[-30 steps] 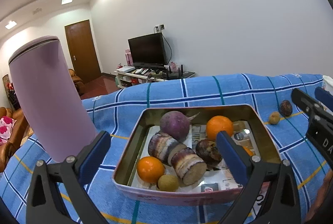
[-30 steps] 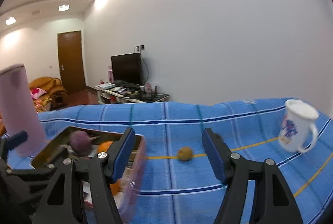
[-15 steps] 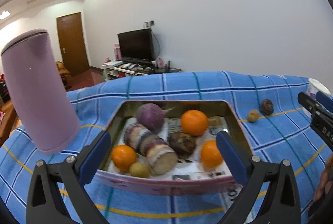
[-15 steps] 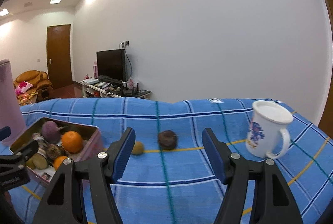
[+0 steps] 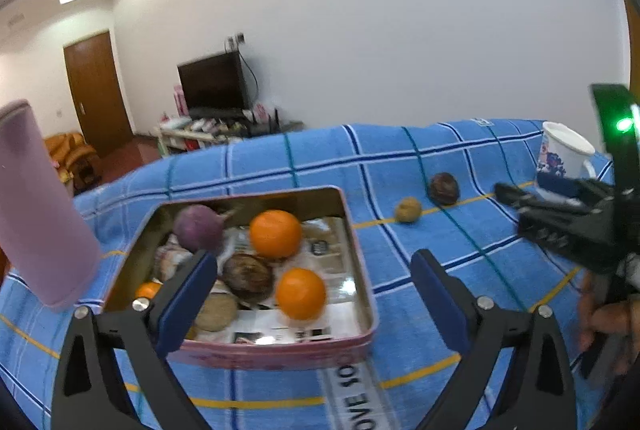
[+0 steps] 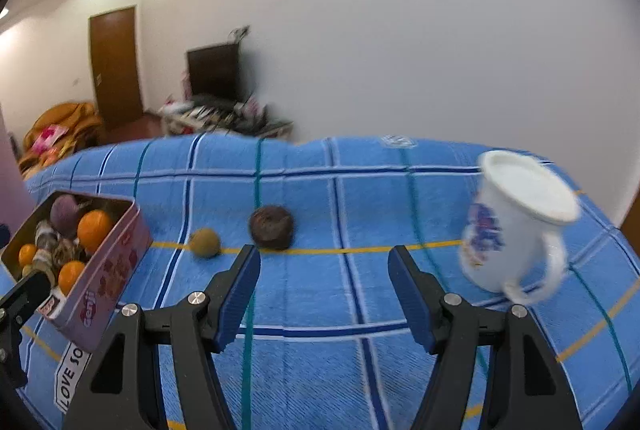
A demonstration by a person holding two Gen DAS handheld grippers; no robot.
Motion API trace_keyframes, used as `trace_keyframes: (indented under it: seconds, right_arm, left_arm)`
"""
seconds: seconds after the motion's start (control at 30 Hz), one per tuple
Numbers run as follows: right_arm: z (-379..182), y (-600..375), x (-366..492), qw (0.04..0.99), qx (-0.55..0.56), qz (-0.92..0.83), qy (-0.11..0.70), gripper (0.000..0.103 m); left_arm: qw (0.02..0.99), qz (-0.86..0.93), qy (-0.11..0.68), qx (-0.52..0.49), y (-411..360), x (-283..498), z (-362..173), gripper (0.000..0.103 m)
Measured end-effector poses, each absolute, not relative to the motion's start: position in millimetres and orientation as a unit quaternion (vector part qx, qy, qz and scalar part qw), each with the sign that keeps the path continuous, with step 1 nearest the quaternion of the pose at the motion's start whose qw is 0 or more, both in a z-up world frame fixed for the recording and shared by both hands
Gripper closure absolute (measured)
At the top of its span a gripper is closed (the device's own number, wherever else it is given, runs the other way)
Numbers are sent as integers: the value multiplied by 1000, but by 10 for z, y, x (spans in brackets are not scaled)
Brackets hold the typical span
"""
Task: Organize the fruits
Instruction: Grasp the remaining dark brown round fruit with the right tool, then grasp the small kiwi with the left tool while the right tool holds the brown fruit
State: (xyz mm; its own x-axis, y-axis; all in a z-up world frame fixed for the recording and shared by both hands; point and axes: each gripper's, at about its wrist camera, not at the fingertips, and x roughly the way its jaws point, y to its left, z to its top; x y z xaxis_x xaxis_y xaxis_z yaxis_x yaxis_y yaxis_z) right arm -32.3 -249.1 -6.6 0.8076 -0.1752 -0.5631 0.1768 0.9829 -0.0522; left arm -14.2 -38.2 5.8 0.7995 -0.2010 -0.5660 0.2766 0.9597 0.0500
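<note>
A pink tin (image 5: 360,262) (image 6: 116,266) on the blue checked cloth holds oranges (image 5: 276,233), a purple round root (image 5: 198,228), a dark fruit (image 5: 248,276) and other pieces. Two loose fruits lie on the cloth to its right: a small yellow-brown one (image 5: 408,209) (image 6: 205,242) and a dark brown one (image 5: 444,188) (image 6: 272,227). My left gripper (image 5: 314,286) is open and empty, just in front of the tin. My right gripper (image 6: 324,286) is open and empty, a short way in front of the dark brown fruit; it shows in the left wrist view (image 5: 560,214).
A white mug (image 6: 516,226) (image 5: 562,156) stands at the right of the cloth. A tall lilac tumbler (image 5: 36,206) stands left of the tin. A paper strip with letters (image 6: 68,374) lies by the tin's near corner. The cloth's far edge drops to the room behind.
Both views have swung right. The right gripper has come closer to the loose fruits and the mug. Both grippers stay open.
</note>
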Motion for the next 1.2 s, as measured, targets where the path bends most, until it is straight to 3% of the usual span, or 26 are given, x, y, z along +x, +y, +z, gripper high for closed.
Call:
trace_keyframes:
  seconds: [0.27,0.33,0.47,0.53,0.73,0.97,1.0,1.13,1.2]
  right_arm:
    - [-276,-2487,307,930,21,-37,364,38]
    - [-330,-2502,471,924,30,-26,379,46]
    - [-438,-2482,708,912,38,2,408,53]
    - [-477,-2453,777,908,37,13,417,62]
    - [-490,-2536,708,907,43,9,418,63]
    - [-252,-2812,177,930,51,-33,362,63]
    - [-225,-2841,85,934,48,-38,353,63]
    - [-184,-2984,-172,942,57,-60,326,63]
    - [-151,-3053,-193,943,63,-60,321,63]
  left_arm:
    - [941,-114,306,86,-596,104,114,10]
    - [942,-112,304,93,-634,141,141,10]
    - [942,-110,300,99,-697,226,178,10]
    - [941,-107,306,96,-717,274,173,10]
    - [936,-109,323,90,-855,350,150,10]
    - [927,-124,340,97,-1409,395,52,10]
    - [924,-120,350,94,-1473,448,18,12]
    - [905,-109,405,77,-1680,695,-216,38]
    - [899,-100,421,72,-1729,792,-306,42]
